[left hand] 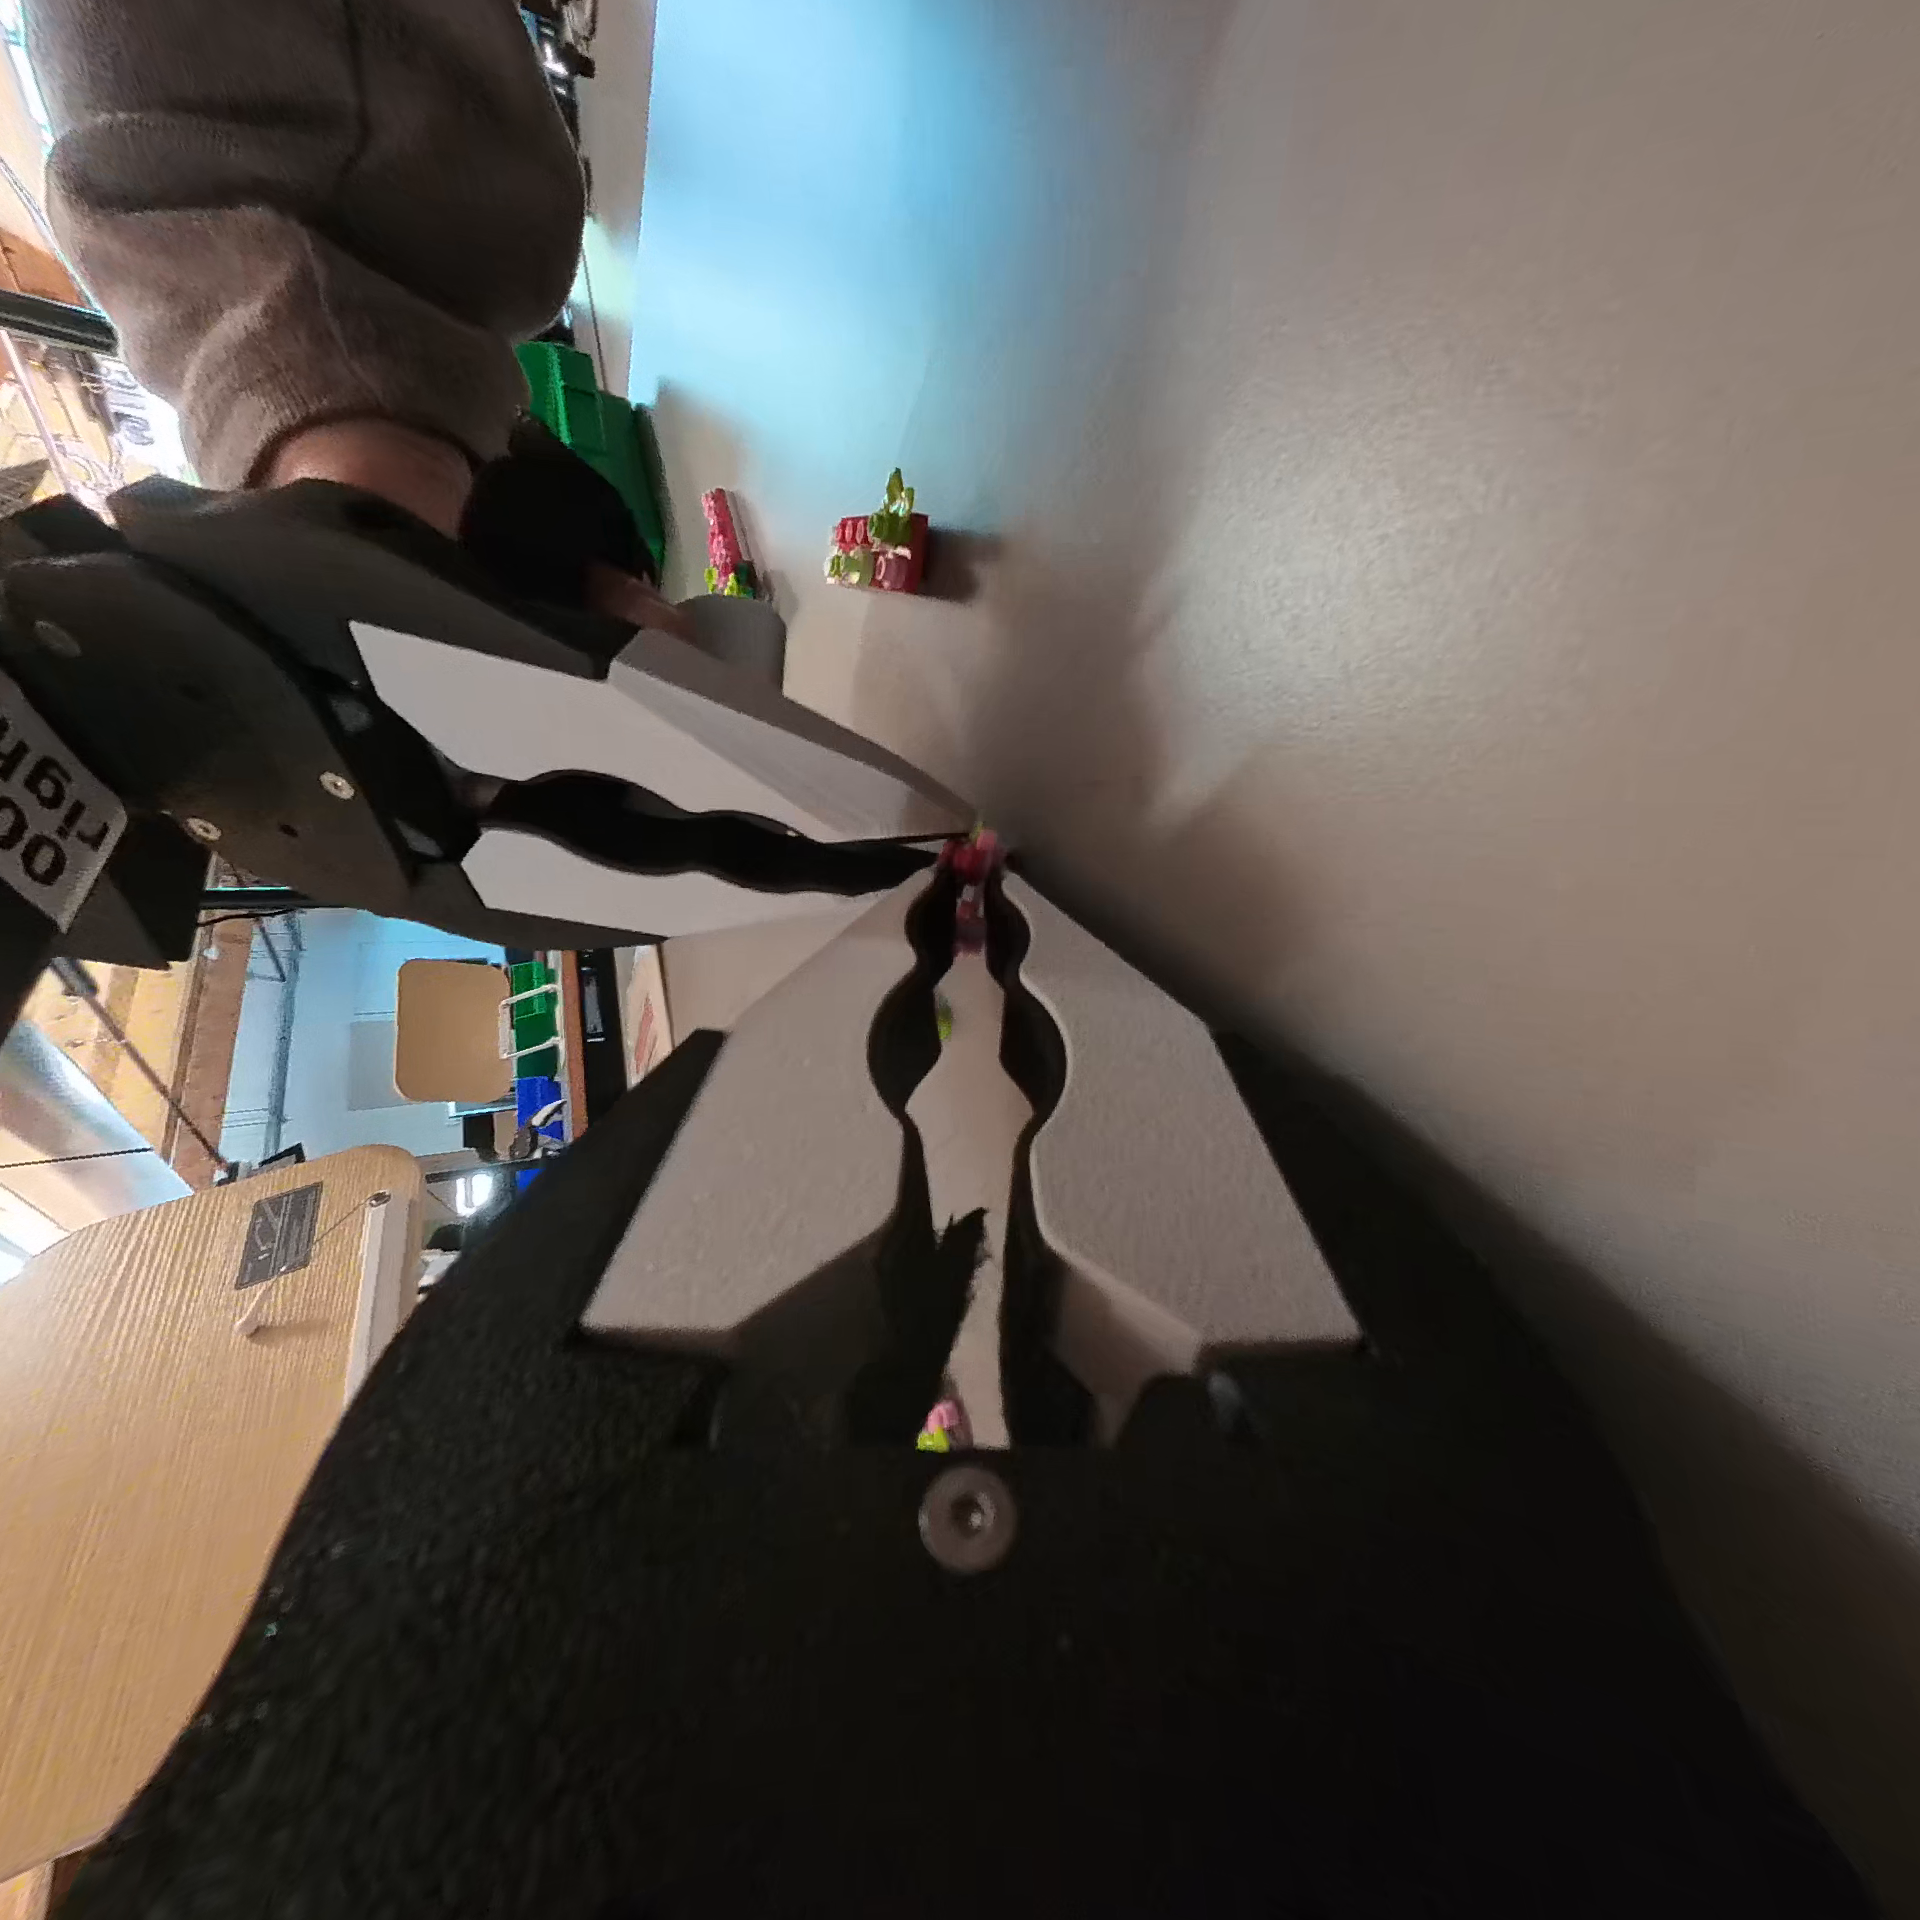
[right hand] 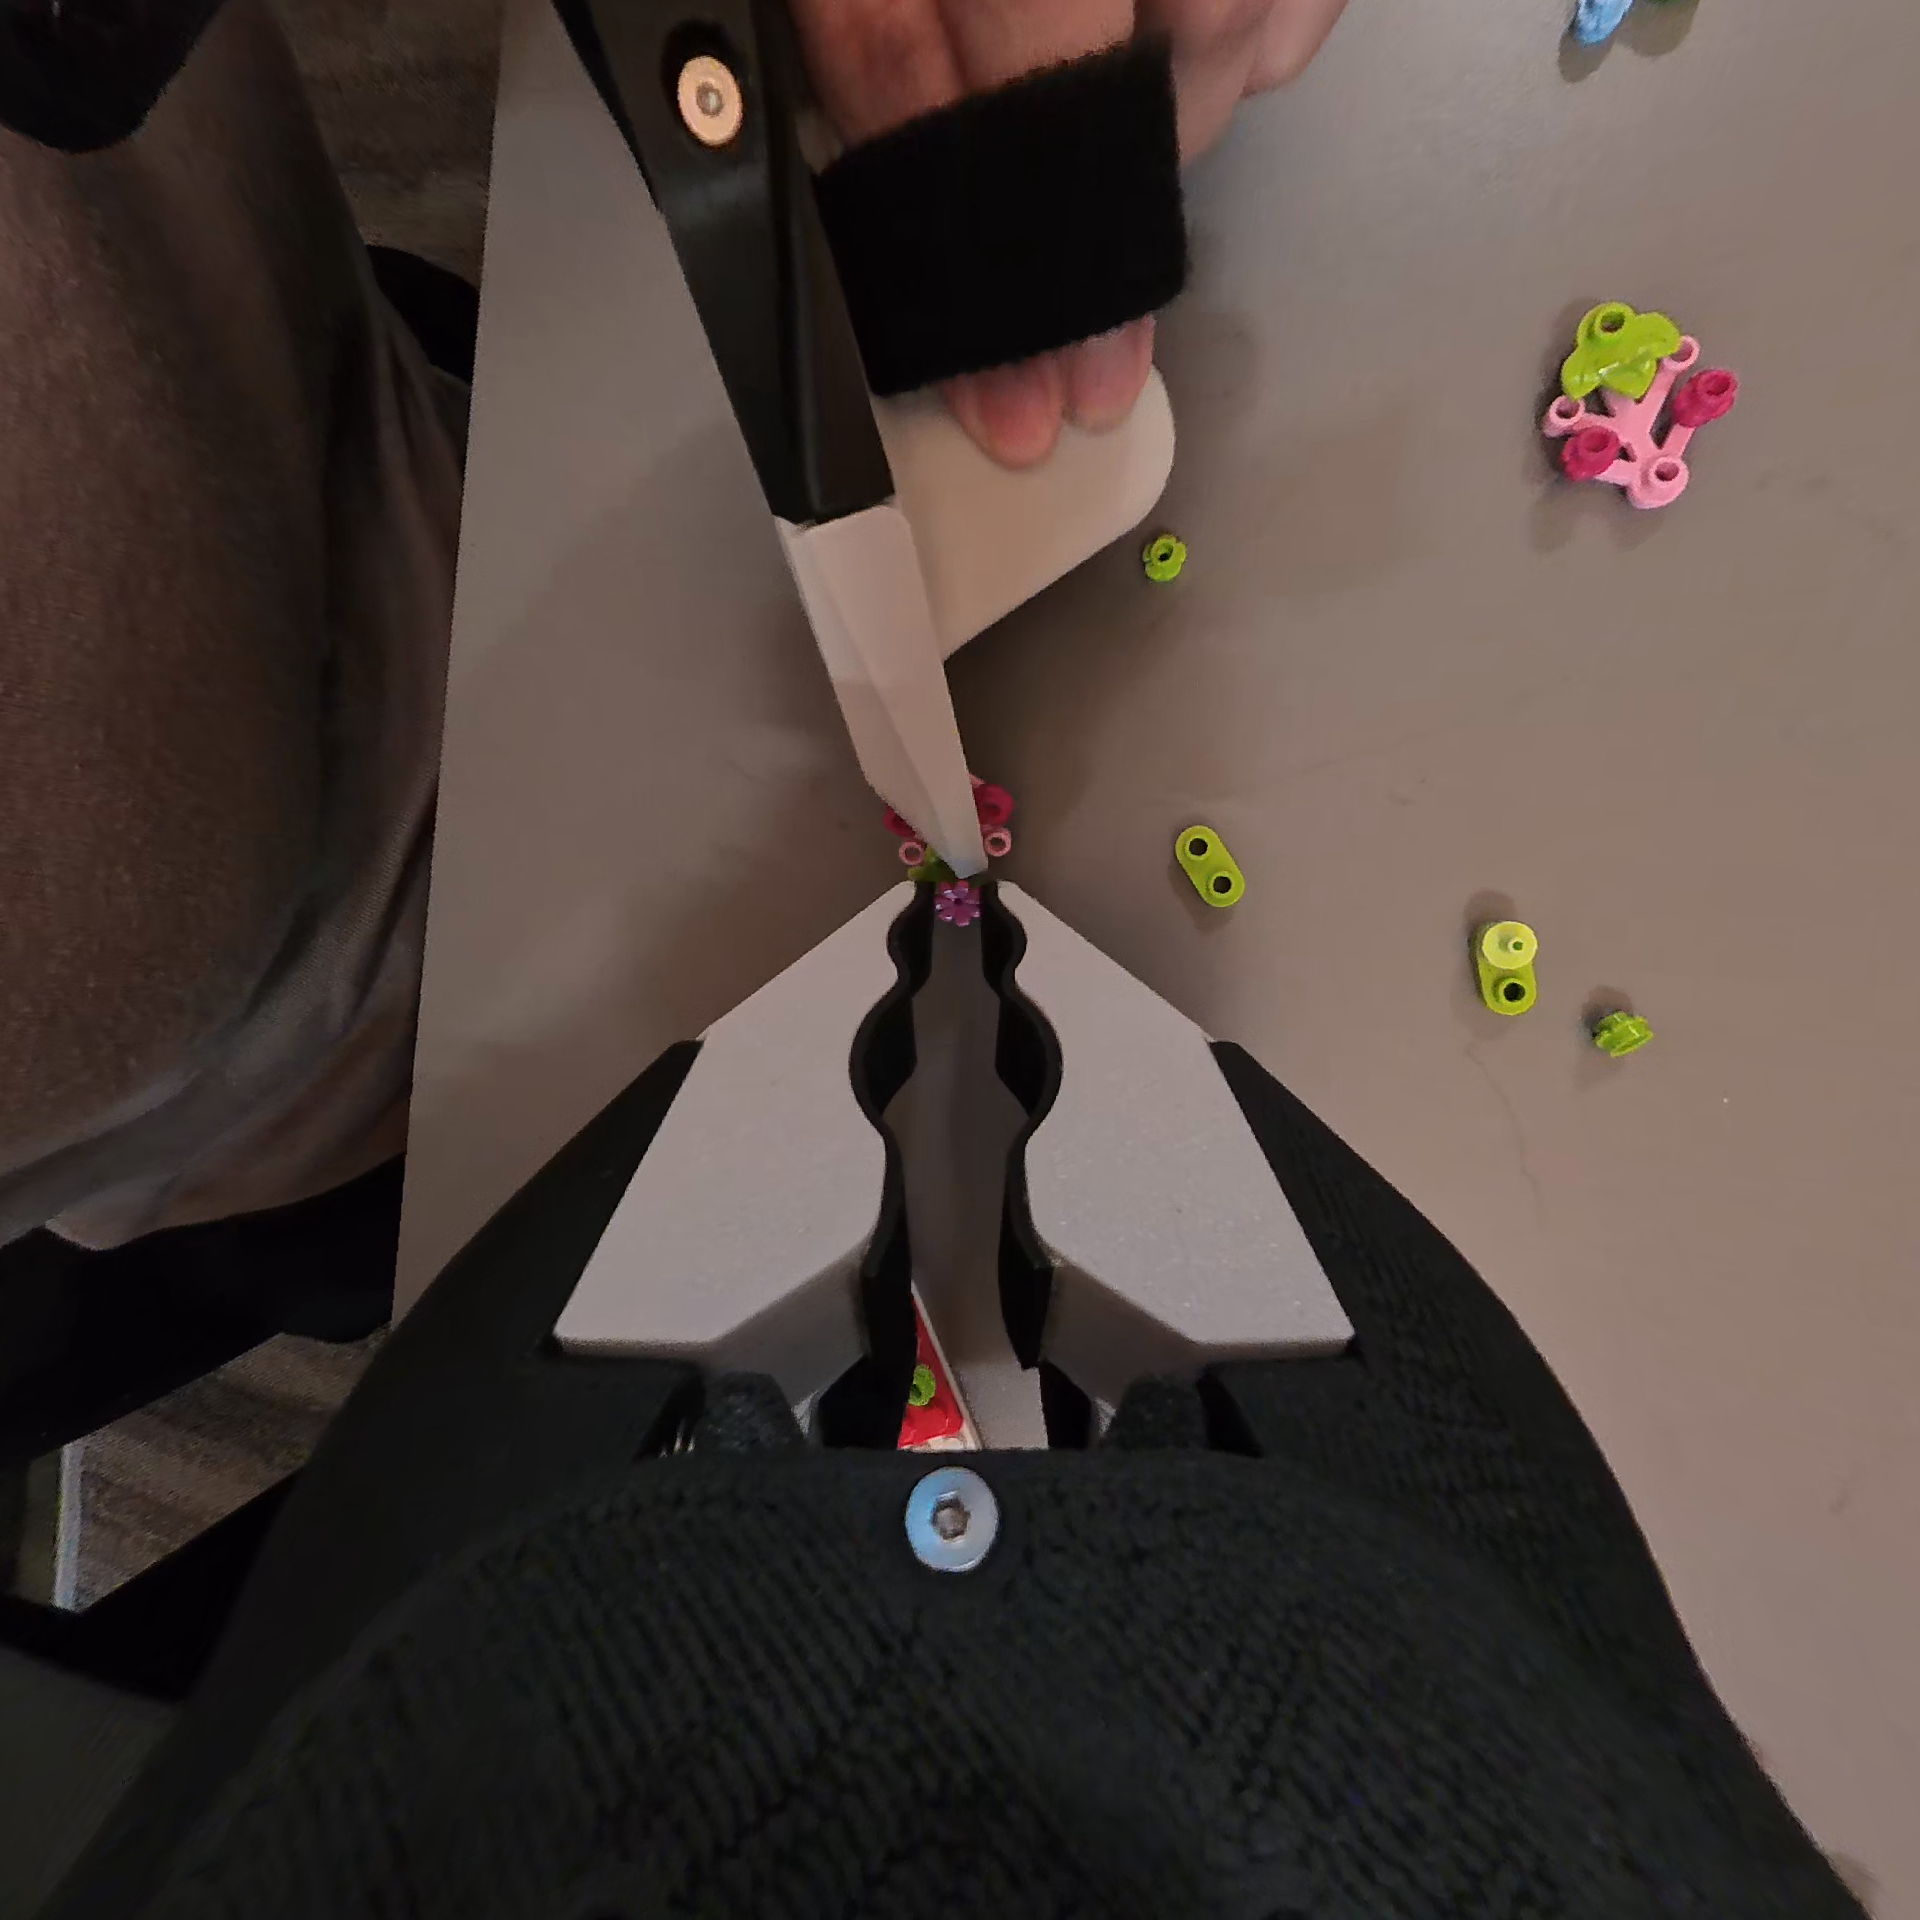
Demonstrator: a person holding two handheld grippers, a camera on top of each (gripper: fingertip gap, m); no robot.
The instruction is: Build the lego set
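Observation:
In the right wrist view my right gripper (right hand: 958, 896) is shut on a small purple flower piece (right hand: 956, 903). My left gripper (right hand: 966, 857) comes down from the top and is shut on a pink branch piece with magenta studs (right hand: 994, 805). The flower sits right at the branch piece, tip to tip, above the grey table (right hand: 1351, 727). In the left wrist view my left gripper (left hand: 971, 868) pinches the pink branch piece (left hand: 968, 883), and the right gripper (left hand: 961, 831) meets it from the left. Whether the flower touches the branch is hidden by the fingertips.
A second pink branch with a lime leaf (right hand: 1631, 405) lies at the right. Several loose lime pieces (right hand: 1208, 865) (right hand: 1504, 966) are scattered near it. Two red and pink builds (left hand: 878, 551) (left hand: 727, 545) stand farther off. A person's torso (right hand: 208, 623) is at the left table edge. The tips of both grippers are at nearly the same place.

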